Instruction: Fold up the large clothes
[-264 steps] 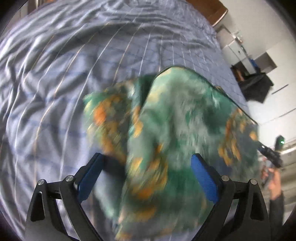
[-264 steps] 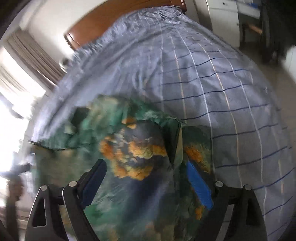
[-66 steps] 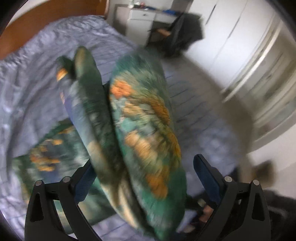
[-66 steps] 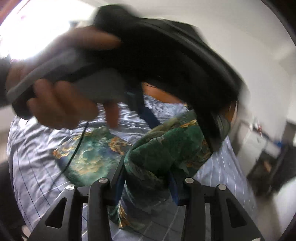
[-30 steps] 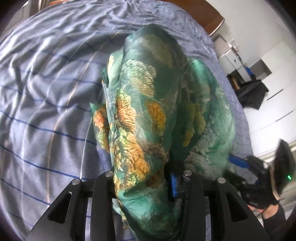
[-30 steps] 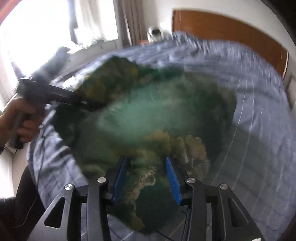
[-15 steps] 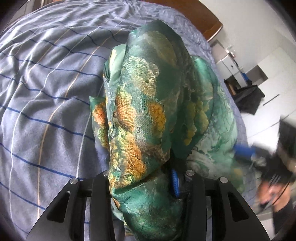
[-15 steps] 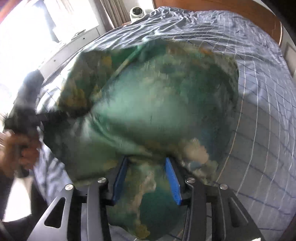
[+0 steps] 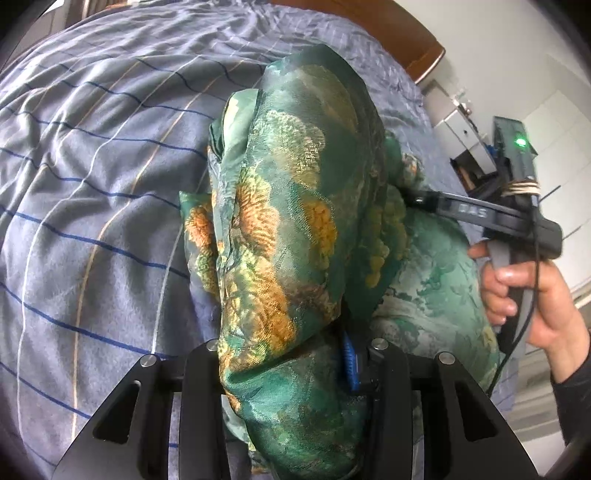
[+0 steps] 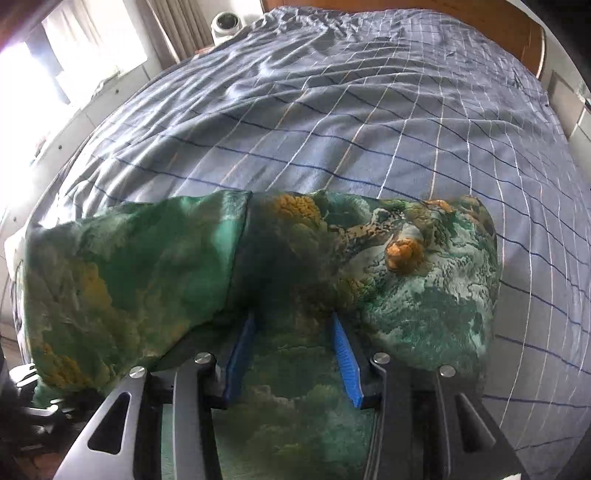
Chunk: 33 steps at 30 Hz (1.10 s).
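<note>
A green garment [image 9: 295,229] with orange flower print lies bunched on the bed. My left gripper [image 9: 288,369] is shut on a thick fold of it; only the right blue pad [image 9: 349,365] shows, the cloth hides the other. In the left wrist view a hand [image 9: 528,291] holds my right gripper [image 9: 417,199], whose tips are buried in the cloth farther right. In the right wrist view the garment [image 10: 424,295] stretches sideways in a wide band, and my right gripper [image 10: 291,354] is shut on a fold between both blue pads [image 10: 240,362].
The bed cover [image 10: 369,122] is blue-grey with thin checked lines and runs back to a wooden headboard [image 10: 532,37]. A window and curtains [image 10: 166,26] are at the left, a white round device [image 10: 225,22] beside them. White cabinets [image 9: 554,122] stand beyond the bed's right edge.
My right gripper has swung sideways away from the left one, pulling the billowed garment down into a flatter, wider band. The left gripper has kept its place and its hold.
</note>
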Tool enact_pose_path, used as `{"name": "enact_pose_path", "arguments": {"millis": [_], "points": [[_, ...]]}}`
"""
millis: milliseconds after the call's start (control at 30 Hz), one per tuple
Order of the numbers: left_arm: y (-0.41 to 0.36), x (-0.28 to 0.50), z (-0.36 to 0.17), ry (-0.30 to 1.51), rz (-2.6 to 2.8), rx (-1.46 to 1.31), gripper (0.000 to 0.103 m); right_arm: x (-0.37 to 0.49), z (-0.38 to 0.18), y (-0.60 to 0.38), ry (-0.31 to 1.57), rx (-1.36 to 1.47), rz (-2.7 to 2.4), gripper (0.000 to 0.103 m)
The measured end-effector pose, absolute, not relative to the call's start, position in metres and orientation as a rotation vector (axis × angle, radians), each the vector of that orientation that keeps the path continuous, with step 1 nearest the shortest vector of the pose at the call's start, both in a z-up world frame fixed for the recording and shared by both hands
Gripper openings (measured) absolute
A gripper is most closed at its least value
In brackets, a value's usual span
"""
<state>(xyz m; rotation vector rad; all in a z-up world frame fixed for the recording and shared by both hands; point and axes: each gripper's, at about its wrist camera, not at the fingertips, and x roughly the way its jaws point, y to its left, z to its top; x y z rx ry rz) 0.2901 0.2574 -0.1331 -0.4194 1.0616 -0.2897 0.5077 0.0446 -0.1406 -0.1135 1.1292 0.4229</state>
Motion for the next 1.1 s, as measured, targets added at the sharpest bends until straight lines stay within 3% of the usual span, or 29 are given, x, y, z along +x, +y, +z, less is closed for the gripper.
{"name": "enact_pose_path", "arguments": {"millis": [367,500,667,800,867,900,967,1033,1100], "points": [[0.260,0.287,-0.133,1.051,-0.293,-0.424,0.040,0.350,-0.077,-0.026,0.991,-0.147,0.600,0.044],[0.257,0.285,-0.132,1.047,-0.293,-0.417,0.041,0.309,-0.102,-0.045,1.061,-0.146,0.549,0.043],[0.249,0.287,-0.128,1.066,-0.269,-0.368,0.042,0.323,-0.146,-0.039,1.146,-0.147,0.505,0.044],[0.248,0.288,-0.125,1.062,-0.259,-0.387,0.042,0.318,-0.144,-0.029,1.125,-0.200,0.474,0.044],[0.249,0.285,-0.117,1.044,-0.258,-0.400,0.048,0.310,-0.132,-0.032,1.091,-0.191,0.452,0.045],[0.250,0.282,-0.110,1.028,-0.255,-0.410,0.052,0.303,-0.124,-0.034,1.065,-0.188,0.435,0.048],[0.252,0.276,-0.097,1.001,-0.238,-0.415,0.062,0.286,-0.101,-0.036,0.989,-0.211,0.385,0.068],[0.252,0.269,-0.083,0.967,-0.211,-0.401,0.068,0.266,-0.079,-0.037,0.907,-0.248,0.331,0.079],[0.253,0.259,-0.067,0.926,-0.191,-0.375,0.078,0.252,-0.063,-0.036,0.847,-0.281,0.292,0.079]]}}
